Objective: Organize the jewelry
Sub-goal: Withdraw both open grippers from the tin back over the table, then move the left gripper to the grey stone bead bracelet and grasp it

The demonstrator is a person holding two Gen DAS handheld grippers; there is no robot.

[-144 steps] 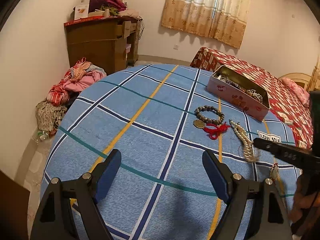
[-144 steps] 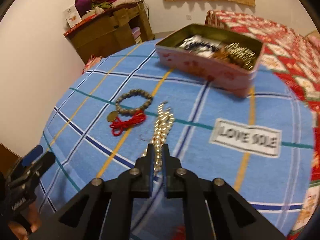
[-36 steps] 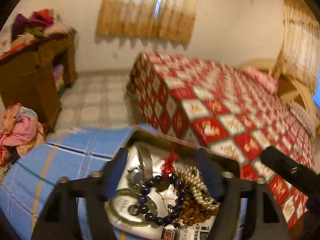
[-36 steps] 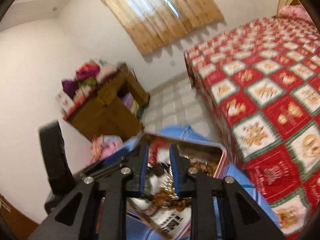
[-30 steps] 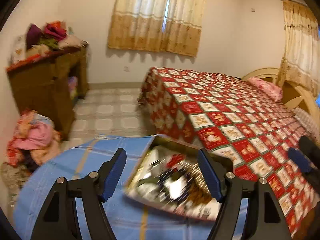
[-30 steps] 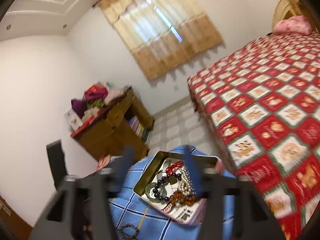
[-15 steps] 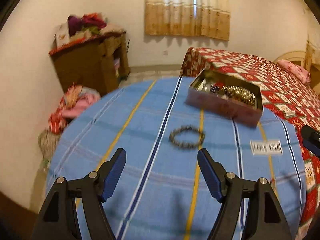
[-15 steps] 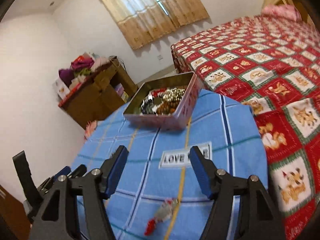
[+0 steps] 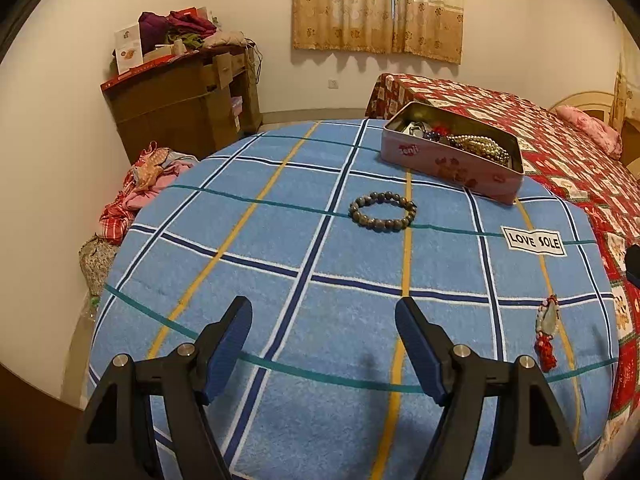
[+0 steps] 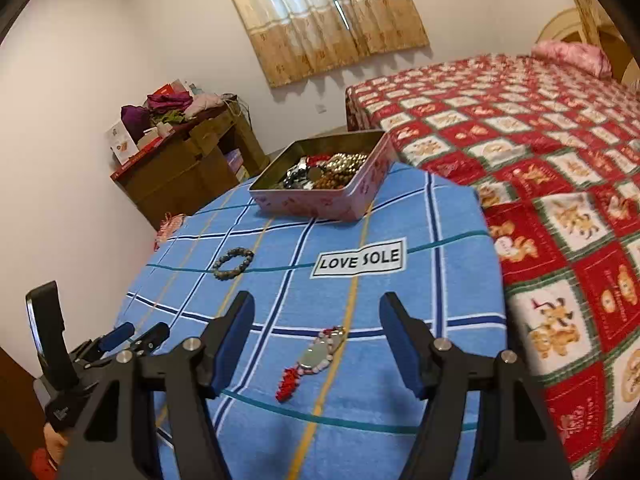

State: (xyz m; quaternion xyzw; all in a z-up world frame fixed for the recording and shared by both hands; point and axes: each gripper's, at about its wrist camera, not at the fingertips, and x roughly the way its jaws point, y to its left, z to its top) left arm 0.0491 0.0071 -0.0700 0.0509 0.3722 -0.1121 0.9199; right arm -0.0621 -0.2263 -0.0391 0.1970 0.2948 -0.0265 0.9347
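Both jaws apart, empty. Pendant (image 10: pixel 318 354) with red tassel lies low centre between the right gripper (image 10: pixel 316 340) jaws: light, floppy, stone likely fragile; pinch the cord. Bead bracelet (image 9: pixel 382 211) mid-frame, tin (image 9: pixel 448 168) upper right; left gripper (image 9: pixel 323 346) hovers.

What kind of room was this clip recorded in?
Most likely a home bedroom: a bed with a red patterned cover, a curtained window, and a wooden cabinet piled with clothes beside the blue checked work surface.
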